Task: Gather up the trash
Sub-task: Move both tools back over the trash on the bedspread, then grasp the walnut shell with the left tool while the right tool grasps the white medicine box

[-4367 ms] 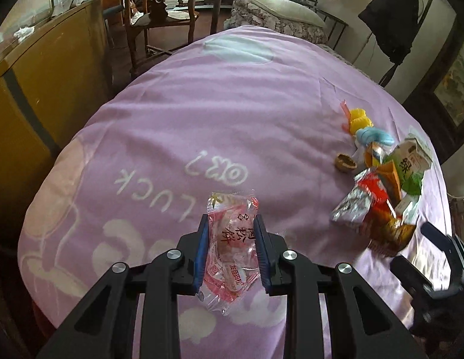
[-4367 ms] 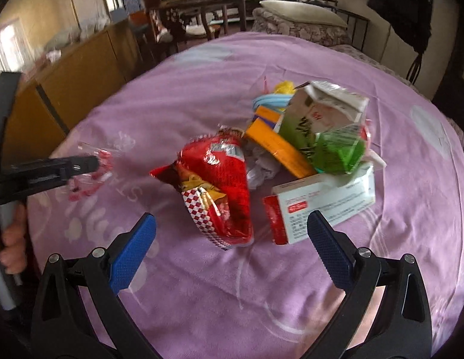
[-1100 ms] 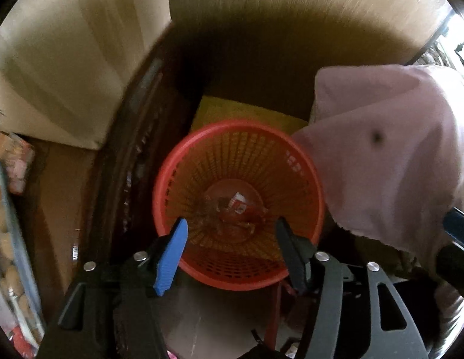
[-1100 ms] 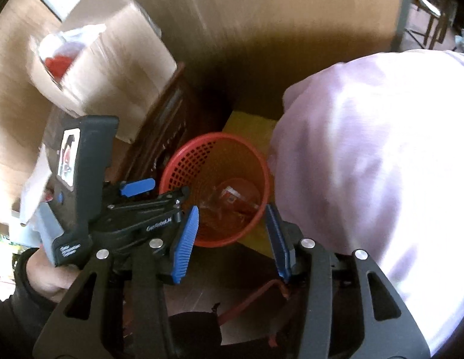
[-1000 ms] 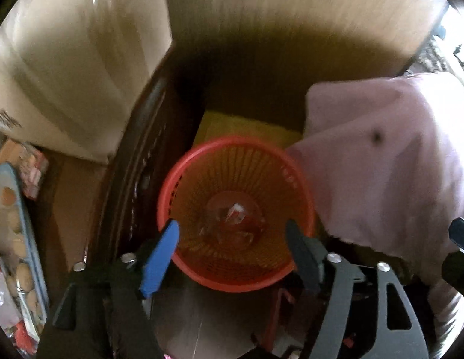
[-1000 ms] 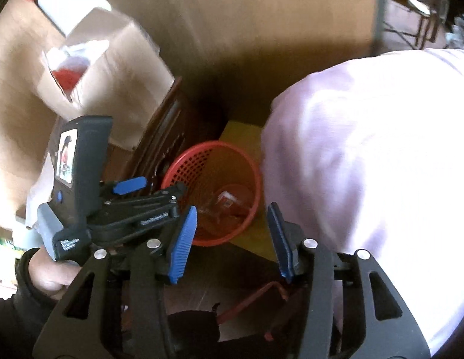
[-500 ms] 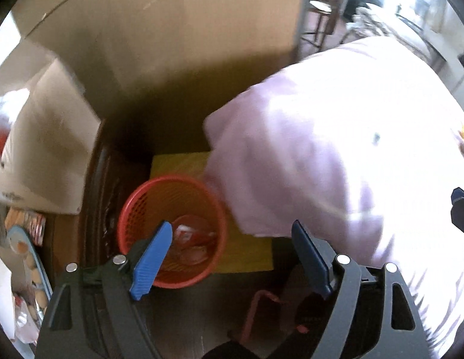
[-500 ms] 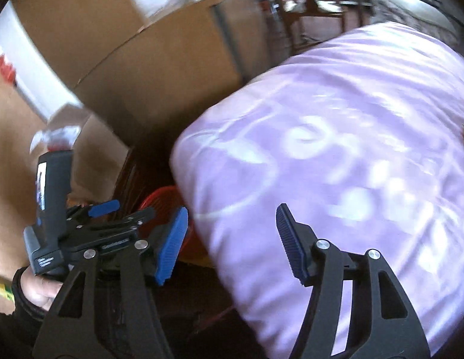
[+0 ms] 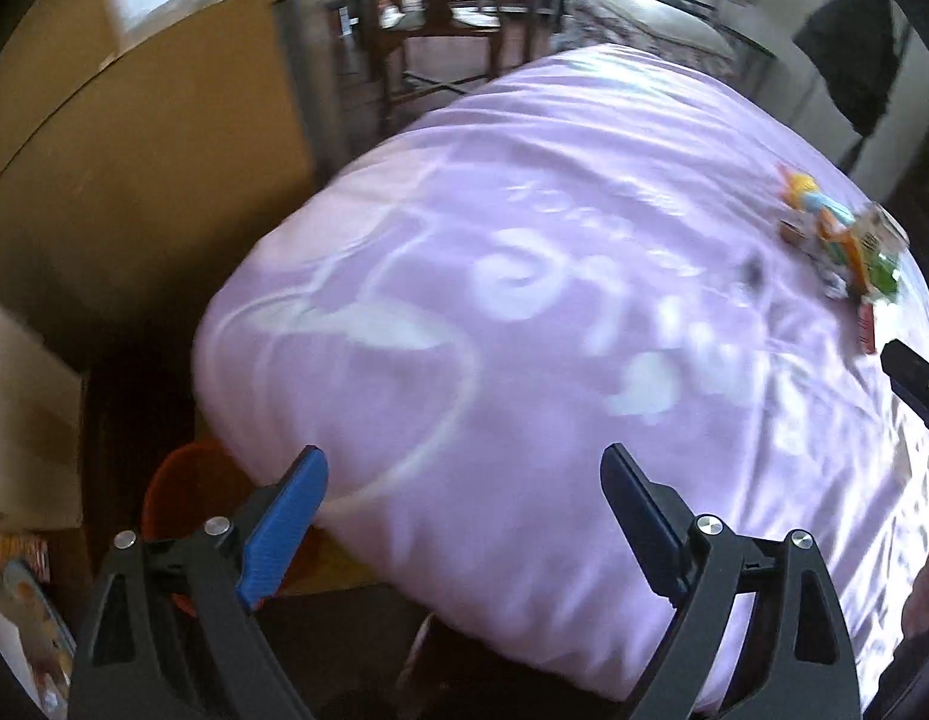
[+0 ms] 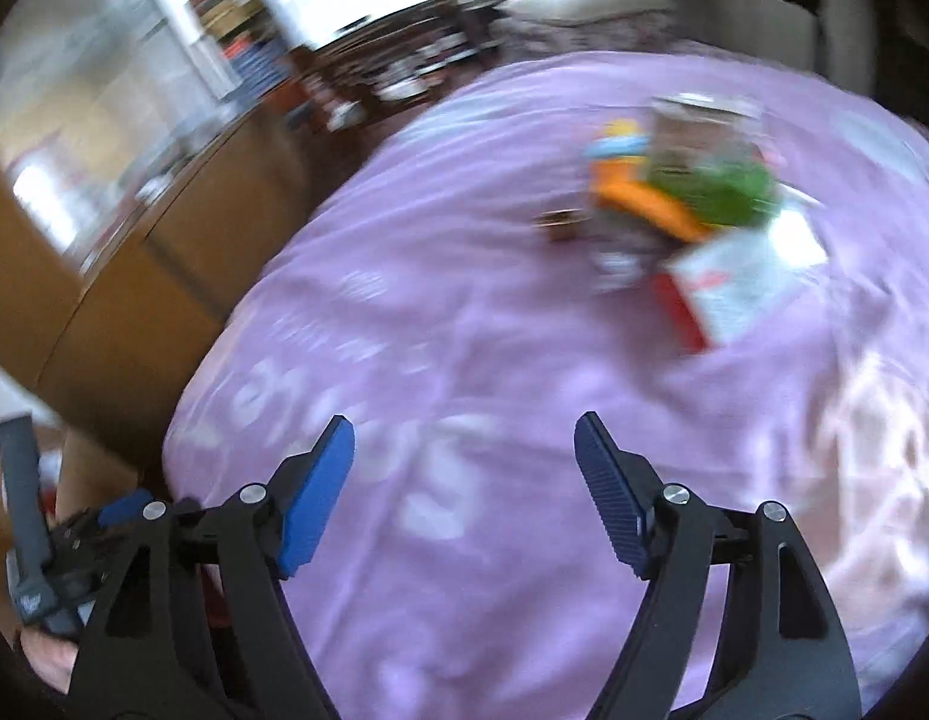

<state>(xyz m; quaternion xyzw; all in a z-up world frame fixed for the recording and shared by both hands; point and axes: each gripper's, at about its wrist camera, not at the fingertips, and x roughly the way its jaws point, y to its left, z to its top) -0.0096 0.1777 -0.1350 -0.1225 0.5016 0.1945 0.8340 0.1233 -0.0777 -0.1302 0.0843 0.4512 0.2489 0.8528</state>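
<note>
A: Both grippers empty? Left gripper [image 9: 464, 516], right gripper [image 10: 464, 480].
B: Yes. Jaws wide, opening further, only lilac printed bedcover [image 9: 524, 312] between them.
A: Trash?
B: Blurred heap of cartons and wrappers [image 10: 692, 204] far across the cover. Red plastic mesh basket [image 9: 182, 480] beside the bed corner, half hidden.

Both grippers are swinging away from the red basket [image 9: 182, 480] toward the trash pile [image 10: 686, 192], jaws opening, empty.
</note>
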